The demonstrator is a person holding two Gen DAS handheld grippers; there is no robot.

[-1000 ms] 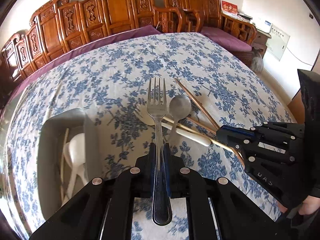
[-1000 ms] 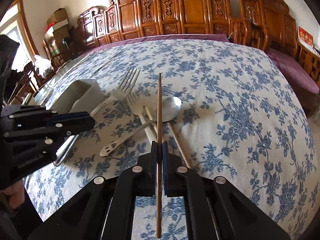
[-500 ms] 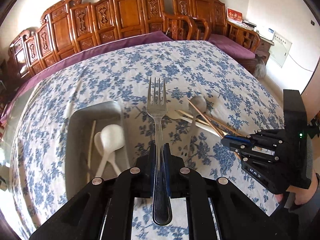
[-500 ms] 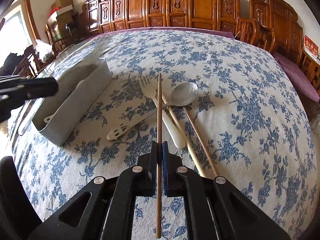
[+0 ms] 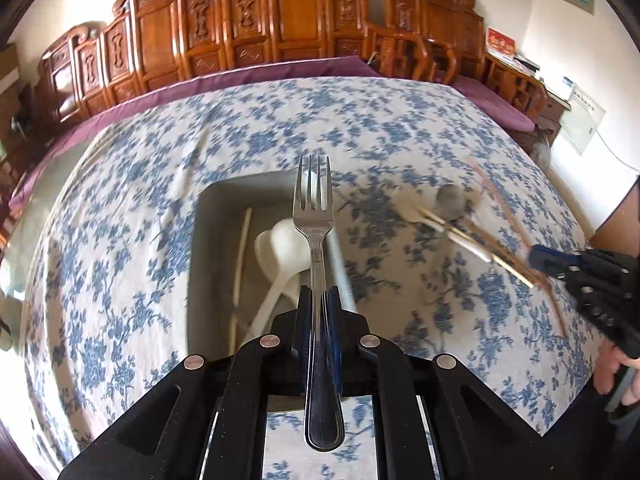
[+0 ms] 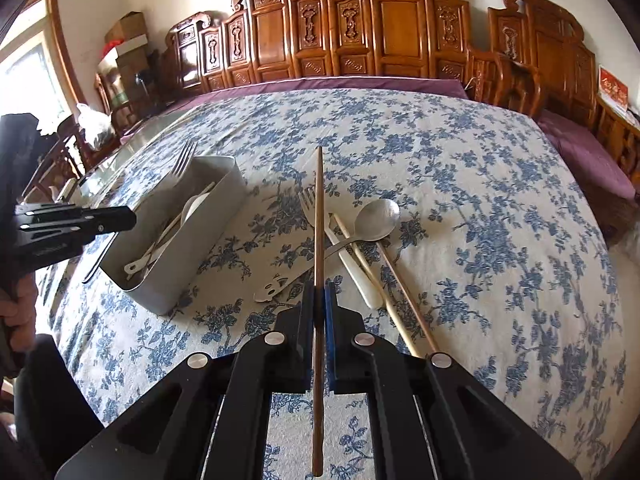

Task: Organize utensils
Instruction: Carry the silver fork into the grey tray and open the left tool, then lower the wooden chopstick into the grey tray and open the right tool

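Observation:
My left gripper is shut on a steel fork, whose tines point forward above the grey utensil bin. Inside the bin lie white spoons and a pale chopstick. My right gripper is shut on a brown chopstick, held over the loose pile. That pile holds a metal spoon, a white fork and two more chopsticks. In the right wrist view the bin stands left of the pile, with the left gripper and the fork above its near end.
A blue-flowered cloth covers the big table. Carved wooden chairs line its far side, over a purple under-cloth. Bare glass tabletop shows beyond the bin. A person's hand holds the right gripper.
My left gripper has carried the fork leftward from over the pile to over the bin. The right gripper has risen slightly with the brown chopstick still in it.

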